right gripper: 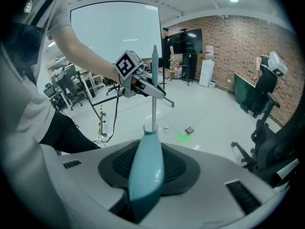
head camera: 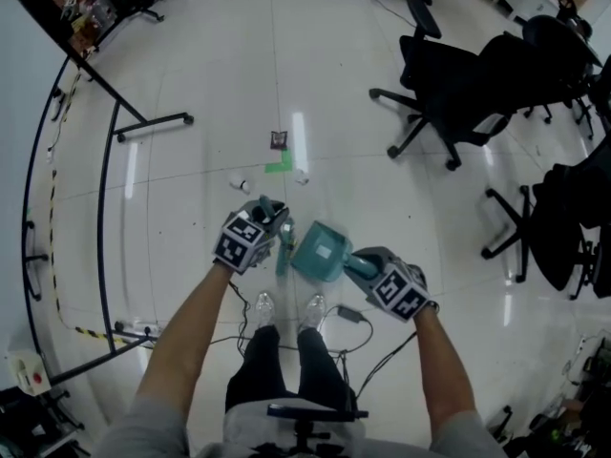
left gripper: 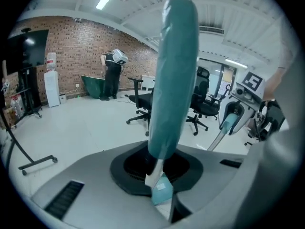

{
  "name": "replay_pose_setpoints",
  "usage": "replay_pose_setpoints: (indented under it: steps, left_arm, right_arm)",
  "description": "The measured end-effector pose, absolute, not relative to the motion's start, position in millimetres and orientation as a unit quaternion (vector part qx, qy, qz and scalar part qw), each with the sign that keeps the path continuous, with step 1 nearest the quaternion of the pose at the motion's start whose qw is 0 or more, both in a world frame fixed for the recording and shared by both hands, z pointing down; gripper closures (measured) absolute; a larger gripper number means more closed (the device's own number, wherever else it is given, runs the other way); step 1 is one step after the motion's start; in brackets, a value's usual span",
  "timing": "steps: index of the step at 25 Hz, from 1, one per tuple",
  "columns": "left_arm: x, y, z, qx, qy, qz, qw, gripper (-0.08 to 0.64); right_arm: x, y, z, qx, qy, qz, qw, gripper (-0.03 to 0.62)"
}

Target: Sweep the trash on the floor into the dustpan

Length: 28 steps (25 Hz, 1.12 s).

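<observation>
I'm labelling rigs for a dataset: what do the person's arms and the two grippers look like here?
Both the left gripper and the right gripper have grey moulded bodies, each topped by a cube with black-and-white square markers. The person wears grey short sleeves; the forearms are bare.

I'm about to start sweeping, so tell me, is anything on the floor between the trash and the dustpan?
Nothing visible. Bare floor lies between the dustpan and the wrapper and white scraps. Only flat green tape lies among them. The chairs stand off to the right.
</observation>
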<state>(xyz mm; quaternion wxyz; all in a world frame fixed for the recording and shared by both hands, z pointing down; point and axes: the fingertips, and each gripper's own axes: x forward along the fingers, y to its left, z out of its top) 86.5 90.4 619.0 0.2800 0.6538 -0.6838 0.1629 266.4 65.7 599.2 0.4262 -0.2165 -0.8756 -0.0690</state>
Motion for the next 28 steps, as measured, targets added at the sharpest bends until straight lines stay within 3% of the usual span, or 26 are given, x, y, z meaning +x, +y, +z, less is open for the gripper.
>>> replay_pose_setpoints:
  steps: [10, 28]
  left_arm:
    - [40.8, 71.6, 652.4, 0.631, -0.707, 0.168, 0.272, 0.511]
    - [108.0, -24.5, 640.0, 0.675, -0.687, 0.077, 0.259, 0.514]
  right_arm:
    - [254.4, 69.6, 597.9, -0.218, -0.877, -0.067, 0.424, 0.477]
    - [260.6, 49.7, 598.2, -0.203, -0.887, -0.051, 0.41, 0.479]
